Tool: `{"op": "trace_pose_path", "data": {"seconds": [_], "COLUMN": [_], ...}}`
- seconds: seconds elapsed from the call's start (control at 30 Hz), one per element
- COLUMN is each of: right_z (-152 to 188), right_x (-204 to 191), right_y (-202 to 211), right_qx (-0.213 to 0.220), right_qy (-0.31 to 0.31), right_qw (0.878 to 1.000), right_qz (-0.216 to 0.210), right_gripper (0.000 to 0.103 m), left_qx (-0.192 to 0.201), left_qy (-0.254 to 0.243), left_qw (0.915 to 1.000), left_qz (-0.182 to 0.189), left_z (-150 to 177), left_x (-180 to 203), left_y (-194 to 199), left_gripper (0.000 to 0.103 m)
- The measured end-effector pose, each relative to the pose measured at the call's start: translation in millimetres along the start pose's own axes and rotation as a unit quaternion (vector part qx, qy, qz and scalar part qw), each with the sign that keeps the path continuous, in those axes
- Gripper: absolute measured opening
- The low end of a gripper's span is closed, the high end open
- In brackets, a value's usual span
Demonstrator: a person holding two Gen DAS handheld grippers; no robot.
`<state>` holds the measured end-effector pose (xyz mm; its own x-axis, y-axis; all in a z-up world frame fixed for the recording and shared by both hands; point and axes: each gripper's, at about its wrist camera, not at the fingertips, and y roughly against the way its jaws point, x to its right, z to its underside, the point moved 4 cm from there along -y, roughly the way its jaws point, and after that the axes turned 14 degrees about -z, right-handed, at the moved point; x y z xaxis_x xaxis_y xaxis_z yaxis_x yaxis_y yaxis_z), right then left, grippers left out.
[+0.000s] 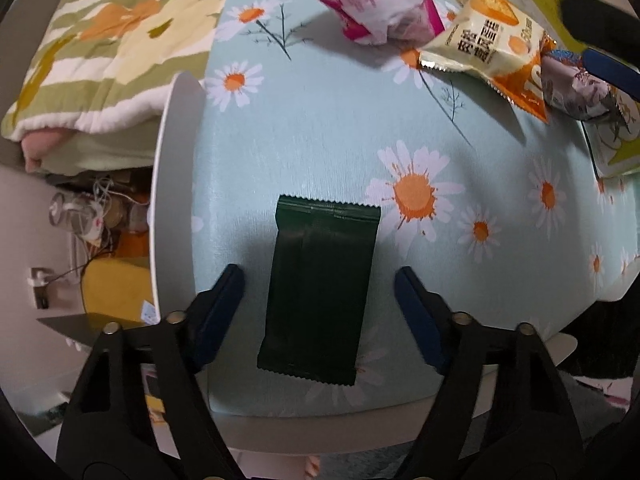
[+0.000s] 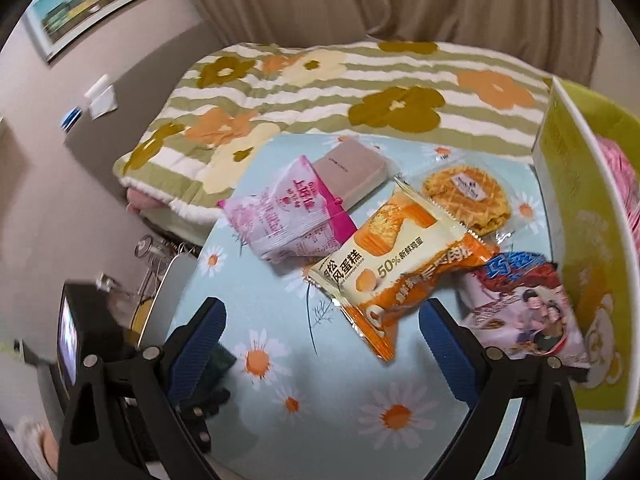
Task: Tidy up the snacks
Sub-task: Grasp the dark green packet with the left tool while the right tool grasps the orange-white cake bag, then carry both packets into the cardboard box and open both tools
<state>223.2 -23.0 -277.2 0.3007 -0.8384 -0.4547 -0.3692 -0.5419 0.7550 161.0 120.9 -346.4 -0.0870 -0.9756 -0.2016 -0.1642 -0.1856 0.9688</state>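
While the dark green packet [image 1: 318,292] lies flat on the daisy tablecloth [image 1: 320,128] between the spread-apart fingers of the left gripper [image 1: 319,278], the right gripper [image 2: 322,322] hangs released over the orange cake pack [image 2: 400,264] near the yellow box [image 2: 580,208]

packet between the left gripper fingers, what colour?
Dark green packet, plain, no print visible. Shows best in the left wrist view, lying flat on the daisy tablecloth.

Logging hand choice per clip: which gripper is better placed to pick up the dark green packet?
Left. The left gripper is open with the dark green packet lying between its fingers. The right gripper is open over the orange cake packet instead.
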Motion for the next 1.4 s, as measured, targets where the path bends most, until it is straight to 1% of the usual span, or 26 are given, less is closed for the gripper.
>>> {"op": "trace_pose_path", "data": {"seconds": [0.1, 0.27, 0.3, 0.33, 0.4, 0.53, 0.7, 0.73, 0.8, 0.83, 0.9, 0.97, 1.03, 1.13, 1.23, 1.4], "right_z": [-4, -14, -15, -17, -20, -26, -26, -26, -24, -22, -20, -19, -19, -17, -19, -26], "right_x": [5, 8, 9, 11, 13, 19, 26, 28, 33, 36, 37, 36, 34, 30, 21, 3], "right_y": [-8, -21, -23, -26, -29, -35, -42, -46, -53, -56, -58, -57, -55, -50, -40, -10], "right_qx": [0.0, 0.012, 0.016, 0.02, 0.027, 0.047, 0.054, 0.053, 0.045, 0.041, 0.044, 0.046, 0.046, 0.053, 0.065, 0.089], "right_qy": [-0.032, -0.055, -0.059, -0.061, -0.062, -0.057, -0.054, -0.052, -0.052, -0.052, -0.051, -0.048, -0.04, -0.048, -0.04, -0.032], "right_qw": [0.999, 0.997, 0.996, 0.995, 0.994, 0.989, 0.982, 0.981, 0.979, 0.978, 0.98, 0.98, 0.981, 0.985, 0.987, 0.989], "right_qz": [0.014, 0.054, 0.061, 0.072, 0.09, 0.129, 0.17, 0.18, 0.192, 0.195, 0.187, 0.185, 0.182, 0.157, 0.139, 0.116], "right_gripper": [0.096, 0.096, 0.096, 0.096, 0.096, 0.096, 0.094, 0.09, 0.085, 0.079, 0.074, 0.072, 0.067, 0.064, 0.064, 0.064], "left_qx": [0.01, 0.021, 0.025, 0.028, 0.036, 0.037, 0.035, 0.035, 0.035, 0.035, 0.036, 0.037, 0.039, 0.044, 0.053, 0.075], "left_qy": [-0.006, -0.021, -0.027, -0.034, -0.046, -0.052, -0.045, -0.043, -0.041, -0.04, -0.038, -0.036, -0.03, -0.027, -0.023, -0.008], "left_qw": [0.9999, 0.9994, 0.9992, 0.999, 0.9983, 0.9979, 0.9978, 0.9978, 0.9976, 0.9976, 0.9974, 0.9973, 0.9971, 0.997, 0.9965, 0.9946], "left_qz": [0.007, 0.015, 0.014, 0.007, 0.0, 0.013, 0.032, 0.037, 0.043, 0.045, 0.05, 0.053, 0.058, 0.058, 0.061, 0.071], "left_z": [-2, -4, -4, -4, -4, -3, -5, -6, -8, -8, -10, -11, -12, -15, -20, -29], "left_x": [-2, -4, -3, -3, -2, -4, -9, -10, -12, -11, -11, -10, -11, -12, -13, -16], "left_y": [2, 1, 2, 3, 4, 5, 6, 5, 5, 5, 5, 6, 8, 12, 20, 42], "left_gripper": [0.065, 0.062, 0.058, 0.05, 0.041, 0.04, 0.04, 0.04, 0.04, 0.04, 0.04, 0.04, 0.04, 0.04, 0.04, 0.04]}}
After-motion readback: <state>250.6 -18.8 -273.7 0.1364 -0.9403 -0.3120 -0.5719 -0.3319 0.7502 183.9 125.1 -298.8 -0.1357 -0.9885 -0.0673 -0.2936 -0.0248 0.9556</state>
